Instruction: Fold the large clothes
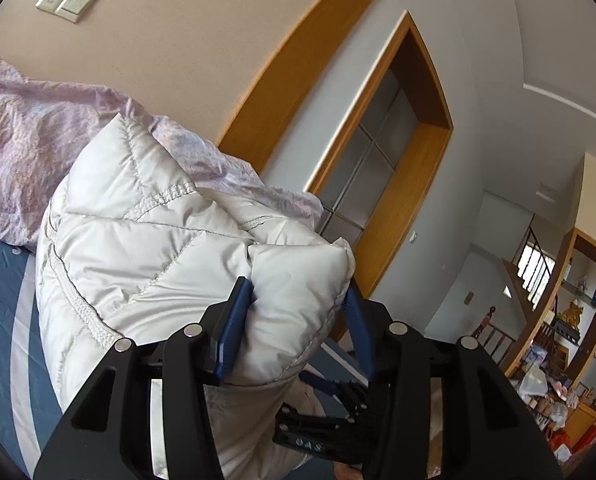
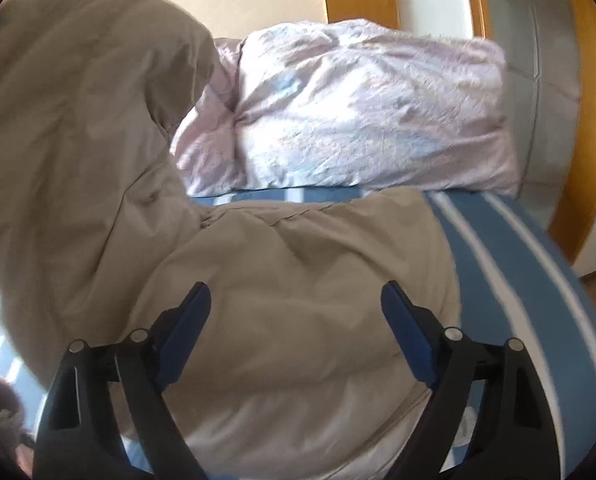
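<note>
A puffy quilted jacket (image 1: 150, 240), pale grey-white on the outside, fills the left wrist view. My left gripper (image 1: 298, 289) is shut on a thick padded fold of it and holds that fold up off the bed. In the right wrist view the same jacket (image 2: 298, 280) shows its beige side, part lying on the bed and part lifted in a big fold at the left (image 2: 70, 120). My right gripper (image 2: 296, 292) hovers just above the lying part, open wide, with nothing pinched between its blue pads.
The bed has a blue sheet with white stripes (image 2: 510, 256). A crumpled lilac duvet (image 2: 370, 112) lies bunched at the far side against the wall. Behind it are a wooden-framed window (image 1: 382, 152) and, to the right, shelves with ornaments (image 1: 570, 320).
</note>
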Demonstrator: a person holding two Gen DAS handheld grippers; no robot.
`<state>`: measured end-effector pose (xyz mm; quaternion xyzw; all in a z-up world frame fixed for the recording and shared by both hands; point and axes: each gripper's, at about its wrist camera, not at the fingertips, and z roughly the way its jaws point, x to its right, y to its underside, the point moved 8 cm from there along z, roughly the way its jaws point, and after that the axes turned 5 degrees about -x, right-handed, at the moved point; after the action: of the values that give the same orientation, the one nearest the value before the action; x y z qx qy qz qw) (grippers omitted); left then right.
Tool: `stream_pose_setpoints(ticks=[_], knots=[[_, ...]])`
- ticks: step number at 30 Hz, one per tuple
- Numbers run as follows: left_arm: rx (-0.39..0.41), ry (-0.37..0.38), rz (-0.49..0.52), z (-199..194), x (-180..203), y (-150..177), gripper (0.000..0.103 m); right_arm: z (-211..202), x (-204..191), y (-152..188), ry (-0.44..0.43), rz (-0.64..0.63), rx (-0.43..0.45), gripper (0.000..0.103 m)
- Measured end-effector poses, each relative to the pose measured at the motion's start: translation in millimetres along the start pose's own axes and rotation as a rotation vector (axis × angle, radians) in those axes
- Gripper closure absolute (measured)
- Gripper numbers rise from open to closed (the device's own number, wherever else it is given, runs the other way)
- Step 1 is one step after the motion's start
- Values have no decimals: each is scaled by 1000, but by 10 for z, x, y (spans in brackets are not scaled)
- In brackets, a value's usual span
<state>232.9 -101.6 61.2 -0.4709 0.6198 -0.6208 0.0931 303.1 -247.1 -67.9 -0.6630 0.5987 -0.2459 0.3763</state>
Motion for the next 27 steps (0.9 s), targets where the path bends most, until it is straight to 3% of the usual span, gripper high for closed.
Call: stream_pose_setpoints(ticks=[5, 11, 13, 16, 21, 24, 27], knots=[[-92, 77, 23, 234, 208, 230, 55, -109, 578, 93, 95, 129, 4, 17], [-310, 144, 93, 808, 429, 799, 55, -307, 1331, 202, 166, 284, 17, 17], [-378, 147, 116, 978, 463, 996, 55, -400, 1442, 152, 114, 323, 30, 16], [-423, 126, 185, 1151, 529, 1175, 55, -517, 1407, -68, -45, 319, 26, 15], [-476, 90, 265, 1309, 567, 1367, 55, -537, 923, -452, -330, 199, -58, 15], [-499, 65, 307, 1377, 571, 1467, 55, -412, 655, -560, -369, 132, -126, 15], [-516, 49, 341, 1439, 581, 1546, 55, -211, 459, -584, -340, 79, -187, 15]])
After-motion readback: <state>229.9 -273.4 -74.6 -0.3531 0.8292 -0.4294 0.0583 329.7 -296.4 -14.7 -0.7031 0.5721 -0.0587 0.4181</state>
